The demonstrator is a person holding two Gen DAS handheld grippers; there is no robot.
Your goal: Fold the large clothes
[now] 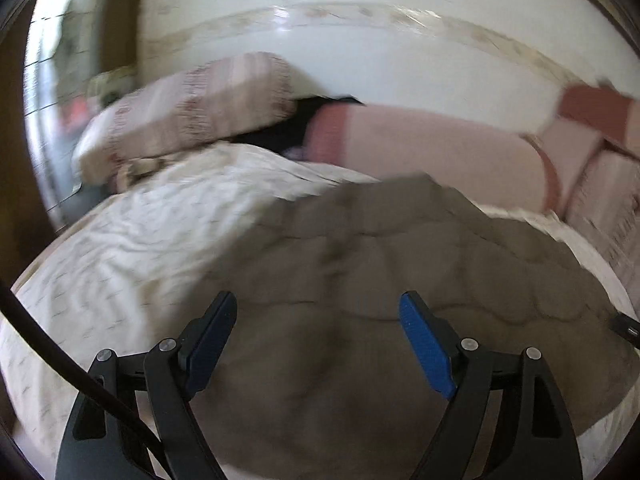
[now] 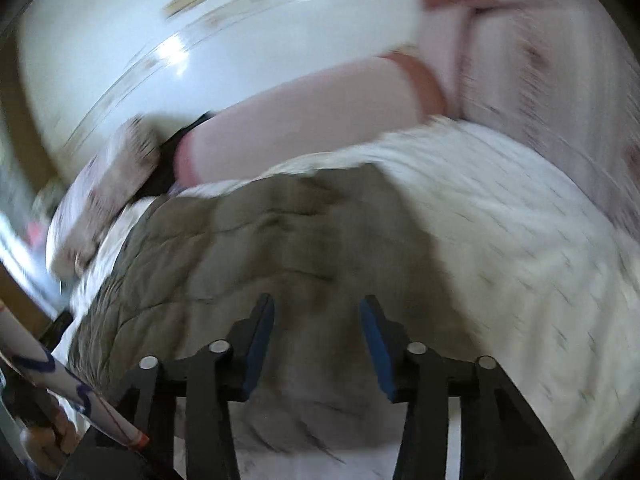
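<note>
Grey-brown quilted garment [image 1: 400, 264] lying spread on the bed, over a white printed sheet [image 1: 132, 240]; both views are blurred. From my left wrist camera I see the left gripper [image 1: 316, 340] poised above the near part of the garment, its blue-padded fingers [image 1: 428, 348] standing wide apart with nothing between them, so I read them as released. A dark cable [image 1: 60, 356] crosses the lower left corner of that view. From my right wrist camera I see the right gripper [image 2: 316, 344] likewise above the garment [image 2: 280, 248], its fingers [image 2: 376, 348] parted more narrowly; no cloth is pinched between the pads, so I read these as released too. The garment sits toward the left of the sheet [image 2: 520, 248] in this view, its far edge near the pillows. At the head of the bed lie a pink bolster [image 1: 432, 148] with darker end bands, a patterned pillow [image 1: 192, 108] to its left, and a dark item [image 1: 288, 128] partly hidden between them. Behind stands a pale wall [image 1: 360, 48] with a worn horizontal band. A white rolled object with blue markings [image 2: 60, 376] occupies the lower left of the right view; I cannot tell what it is.
</note>
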